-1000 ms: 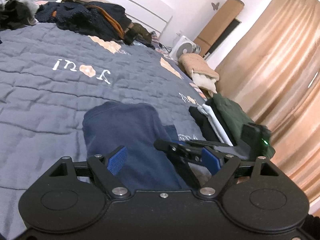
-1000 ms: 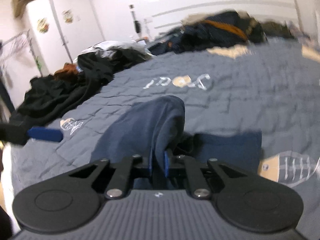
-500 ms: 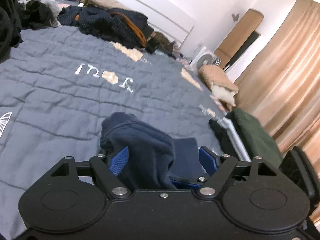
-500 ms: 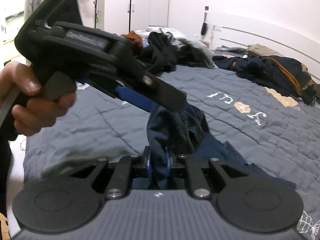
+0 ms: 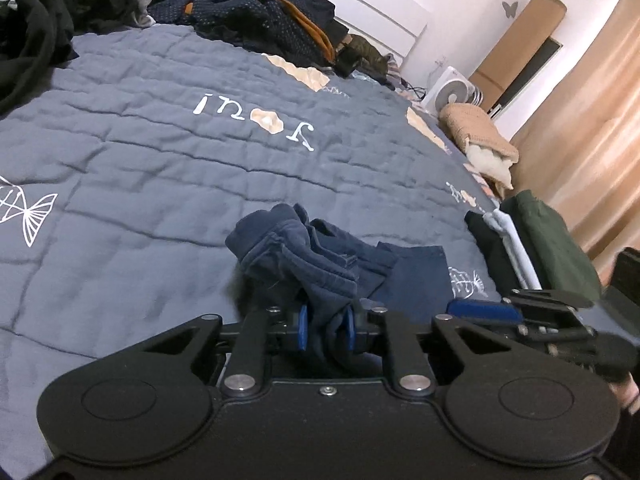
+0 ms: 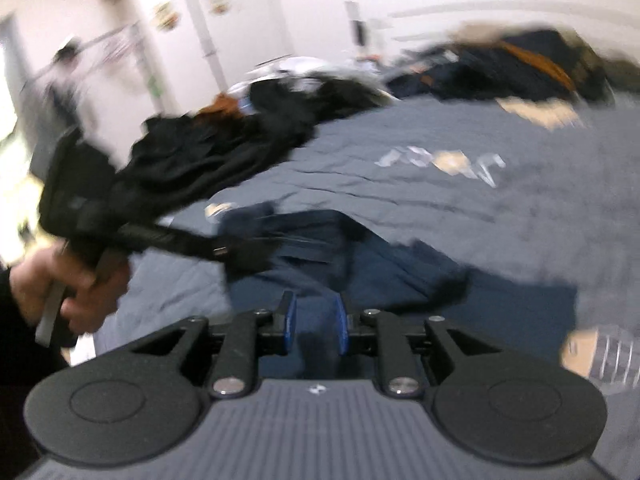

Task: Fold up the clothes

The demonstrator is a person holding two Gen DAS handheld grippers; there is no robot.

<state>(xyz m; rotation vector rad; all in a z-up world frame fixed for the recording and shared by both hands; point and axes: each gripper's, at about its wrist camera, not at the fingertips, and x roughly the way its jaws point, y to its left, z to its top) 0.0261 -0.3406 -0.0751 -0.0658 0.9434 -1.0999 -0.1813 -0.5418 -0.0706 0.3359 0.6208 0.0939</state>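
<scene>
Fabric of the navy garment (image 5: 304, 256) sits bunched on the grey quilt (image 5: 140, 152) of the bed, a crumpled fold clamped between the blue pads of the left claw (image 5: 325, 327). Just beside it to the right, the right claw (image 6: 314, 322) hangs over the flat part of the cloth, pads parted, gripping nothing. Folded clothes (image 5: 532, 244) lie stacked at the bed's right edge.

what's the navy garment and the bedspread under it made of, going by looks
Navy garment: soft matte knit, probably cotton jersey; it bunches limply and has a gathered, ribbed band. Bedspread: quilted woven fabric, matte grey-blue; stitched lines puff it into padded rows, with printed motifs.
</scene>
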